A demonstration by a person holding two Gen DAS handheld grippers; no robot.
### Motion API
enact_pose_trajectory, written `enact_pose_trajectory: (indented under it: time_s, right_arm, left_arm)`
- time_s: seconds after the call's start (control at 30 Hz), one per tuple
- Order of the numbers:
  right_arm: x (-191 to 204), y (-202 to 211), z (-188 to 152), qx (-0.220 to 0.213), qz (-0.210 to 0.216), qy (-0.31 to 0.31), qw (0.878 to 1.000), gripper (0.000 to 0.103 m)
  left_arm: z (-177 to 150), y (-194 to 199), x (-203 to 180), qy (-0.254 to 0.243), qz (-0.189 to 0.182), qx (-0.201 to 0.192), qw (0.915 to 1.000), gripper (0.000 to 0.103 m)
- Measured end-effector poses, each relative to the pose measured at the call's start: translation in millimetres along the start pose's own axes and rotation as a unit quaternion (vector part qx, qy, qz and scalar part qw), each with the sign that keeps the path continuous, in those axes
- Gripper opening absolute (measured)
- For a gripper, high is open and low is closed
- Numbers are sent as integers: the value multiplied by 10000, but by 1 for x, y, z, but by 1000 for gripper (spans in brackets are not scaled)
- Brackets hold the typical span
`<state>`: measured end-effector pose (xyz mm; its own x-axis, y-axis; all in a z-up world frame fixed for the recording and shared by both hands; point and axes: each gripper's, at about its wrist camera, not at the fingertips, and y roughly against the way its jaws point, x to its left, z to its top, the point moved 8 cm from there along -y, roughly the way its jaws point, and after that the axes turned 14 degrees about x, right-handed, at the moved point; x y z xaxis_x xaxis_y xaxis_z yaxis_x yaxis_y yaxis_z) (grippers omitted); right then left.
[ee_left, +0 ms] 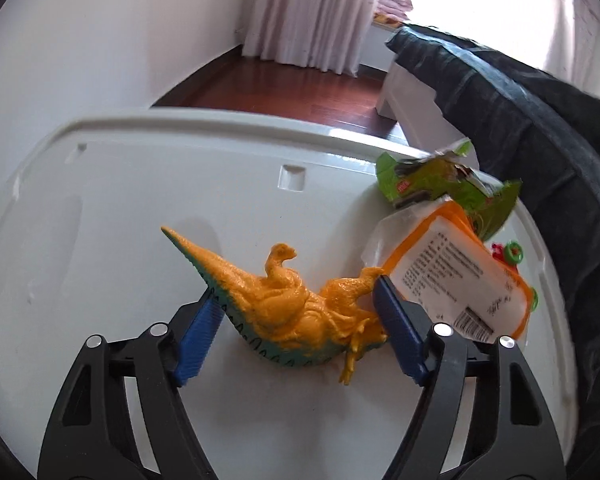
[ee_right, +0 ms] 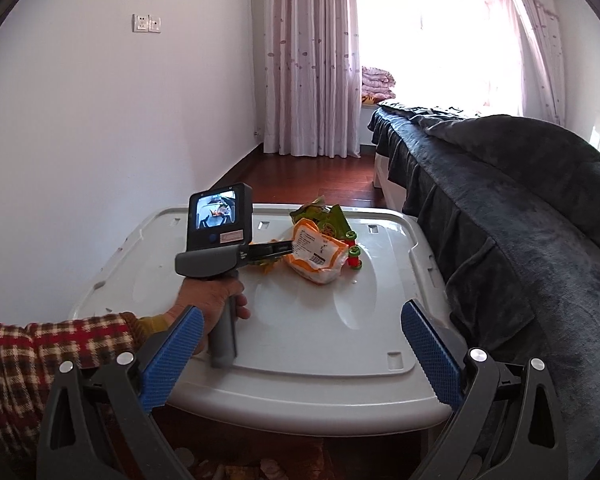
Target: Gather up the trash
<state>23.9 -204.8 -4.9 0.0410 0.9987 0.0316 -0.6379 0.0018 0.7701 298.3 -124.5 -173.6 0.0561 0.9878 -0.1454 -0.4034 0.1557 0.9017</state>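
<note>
— What do we see from the left wrist?
— Our left gripper (ee_left: 296, 300) straddles an orange-and-teal plastic dinosaur (ee_left: 292, 308) on the white plastic lid (ee_left: 140, 200), pads at its flanks; whether they press, we cannot tell. Beside it lie an orange-edged clear wrapper (ee_left: 456, 276) with unreadable print and barcode, and a green wrapper (ee_left: 440, 184).
— And the right wrist?
— Our right gripper (ee_right: 300, 348) hangs wide, empty; only here a checked sleeve (ee_right: 52, 344) shows.
</note>
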Motion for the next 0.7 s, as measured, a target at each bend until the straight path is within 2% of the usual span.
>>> enact_pose_trajectory:
  time_s: [0.2,0.4,0.43,0.47,0.57,0.7]
  right_arm:
    - [-10,-3,-1,28,-43,-153,9999,98]
    - [-18,-16,7,145,-319,-20,9994,98]
    - [-19,-22,11,199,-337,25,9992,98]
    - [-19,-26,14,241,-322,45,9992,98]
    - [-12,-57,35,421,-130,275,9987,98]
    - [-12,-116,62,779,-287,455,9955,98]
  left_arm:
    - [-16,15,14,-42,-69,93,9999,71]
    - [-36,42,31,-285,-34,-9,9996,67]
    - [-38,48,34,-327,-22,-22,9995,65]
    - [-42,54,37,-412,-9,-44,9991,55]
    - [-49,70,45,-538,20,-149,9984,52]
    - [-52,73,55,-535,2,-186,9984,53]
